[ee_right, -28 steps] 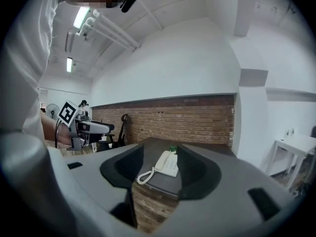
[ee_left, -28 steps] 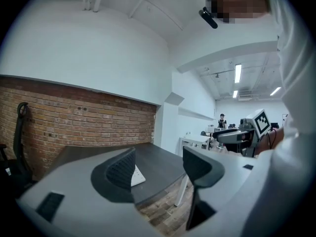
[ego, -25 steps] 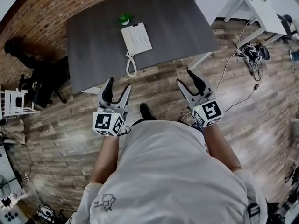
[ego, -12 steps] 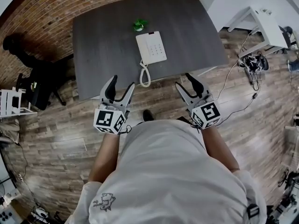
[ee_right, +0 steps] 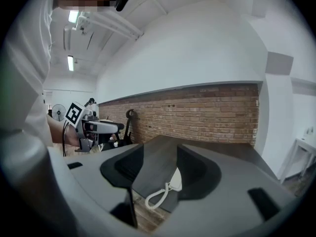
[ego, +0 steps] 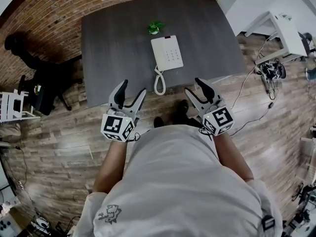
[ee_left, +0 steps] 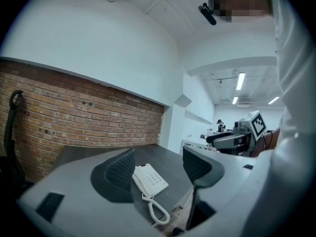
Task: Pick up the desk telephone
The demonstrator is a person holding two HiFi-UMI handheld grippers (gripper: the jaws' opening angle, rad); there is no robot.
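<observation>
A white desk telephone [ego: 167, 53] with a keypad lies flat on a dark grey table [ego: 113, 43], its coiled cord [ego: 159, 83] hanging over the near edge. My left gripper [ego: 131, 92] is open and empty, short of the table edge, left of the cord. My right gripper [ego: 197, 87] is open and empty too, right of the cord. In the left gripper view the telephone [ee_left: 149, 179] shows between the jaws, well ahead. In the right gripper view only a corner of the telephone [ee_right: 175, 182] and the cord [ee_right: 157, 198] show past the right jaw.
A small green plant [ego: 156, 27] stands on the table just behind the telephone. A brick wall [ego: 44, 14] runs behind the table. A dark chair [ego: 44, 85] stands left of it, a white table [ego: 284, 28] and cables [ego: 269, 68] at the right, on a wood floor.
Both grippers have come closer to the table's near edge. The telephone now lies nearer the middle of the head view. Both grippers' jaws stay open.
</observation>
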